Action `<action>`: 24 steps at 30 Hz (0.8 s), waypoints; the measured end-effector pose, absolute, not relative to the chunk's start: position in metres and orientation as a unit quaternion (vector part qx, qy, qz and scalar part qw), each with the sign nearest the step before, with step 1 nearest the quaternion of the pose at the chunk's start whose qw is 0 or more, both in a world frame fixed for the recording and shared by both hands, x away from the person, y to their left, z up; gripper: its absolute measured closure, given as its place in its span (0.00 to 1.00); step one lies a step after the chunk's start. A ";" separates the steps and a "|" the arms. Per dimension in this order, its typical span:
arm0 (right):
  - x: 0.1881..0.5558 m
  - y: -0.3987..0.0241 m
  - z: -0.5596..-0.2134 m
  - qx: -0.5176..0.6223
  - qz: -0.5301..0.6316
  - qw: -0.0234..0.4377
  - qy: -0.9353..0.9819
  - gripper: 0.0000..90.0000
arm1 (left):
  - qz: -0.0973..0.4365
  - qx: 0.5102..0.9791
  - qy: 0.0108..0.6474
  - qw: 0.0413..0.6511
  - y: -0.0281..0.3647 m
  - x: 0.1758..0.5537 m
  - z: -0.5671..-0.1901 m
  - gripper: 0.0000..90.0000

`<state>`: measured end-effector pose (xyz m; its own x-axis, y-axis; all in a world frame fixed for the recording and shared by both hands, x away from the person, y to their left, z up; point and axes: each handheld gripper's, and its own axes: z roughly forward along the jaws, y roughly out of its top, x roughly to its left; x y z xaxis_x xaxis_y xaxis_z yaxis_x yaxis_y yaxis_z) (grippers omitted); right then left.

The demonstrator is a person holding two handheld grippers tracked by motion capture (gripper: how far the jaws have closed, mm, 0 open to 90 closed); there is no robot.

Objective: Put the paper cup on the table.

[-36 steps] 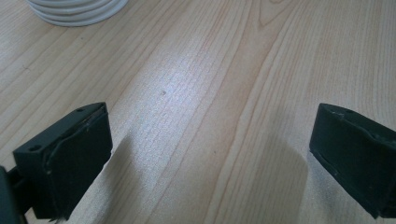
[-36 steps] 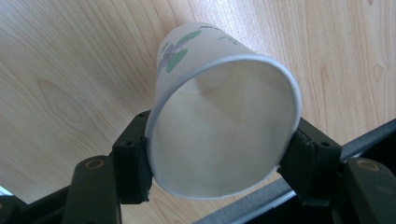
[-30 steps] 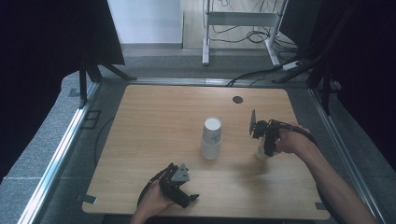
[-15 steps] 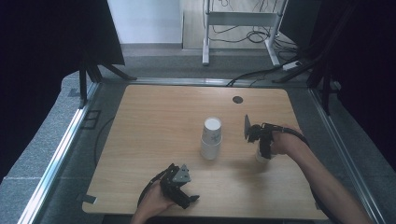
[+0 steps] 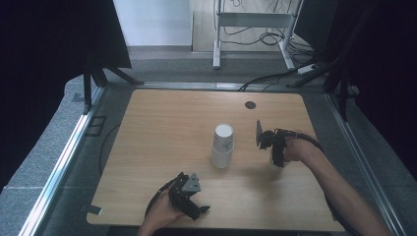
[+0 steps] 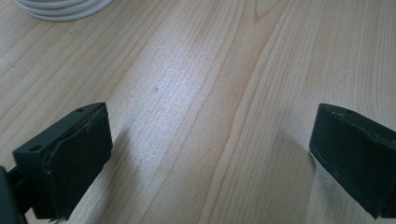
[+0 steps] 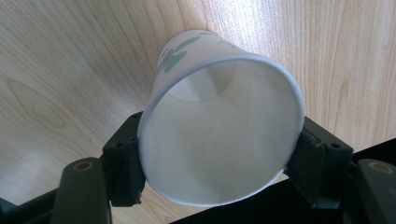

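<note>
One paper cup (image 7: 219, 126) sits between the jaws of the right tool (image 7: 219, 163), rim toward that tool's camera, its base down by the desk (image 7: 70, 70). The jaws have just been opening; the pads flank the cup near its rim, and whether they press on it I cannot tell — the rim looks round, not pinched. From above, the cup (image 5: 275, 166) shows pale under the right tool (image 5: 276, 158), right of centre on the desk (image 5: 162, 123).

Such a cup is likely very light and thin-walled: it would crumple under a hard squeeze and tip at a nudge. The rolled rim is its stiffest part, so a gentle hold across the wall just below the rim seems the safest place; lower down the wall should give more.

A stack of cups (image 5: 222, 146) stands upside down mid-desk, well left of the held cup; its edge (image 6: 60, 7) shows at the top of the left gripper view. The left tool (image 5: 196, 209) rests at the near edge, jaws wide apart over bare wood — holding nothing.
</note>
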<state>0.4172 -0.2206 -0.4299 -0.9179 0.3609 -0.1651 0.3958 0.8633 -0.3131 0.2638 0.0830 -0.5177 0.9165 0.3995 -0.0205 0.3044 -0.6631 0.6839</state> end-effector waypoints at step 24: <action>0.421 -0.230 -0.434 0.200 -0.146 0.050 0.967 0.15 | 0.065 0.912 0.191 0.358 0.082 0.264 -0.518 0.00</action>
<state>0.4209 -0.2302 -0.4337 -0.9149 0.3726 -0.1552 0.4018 0.8771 -0.2632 0.2639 0.0821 -0.5181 0.9182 0.3958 -0.0179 0.3023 -0.6707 0.6773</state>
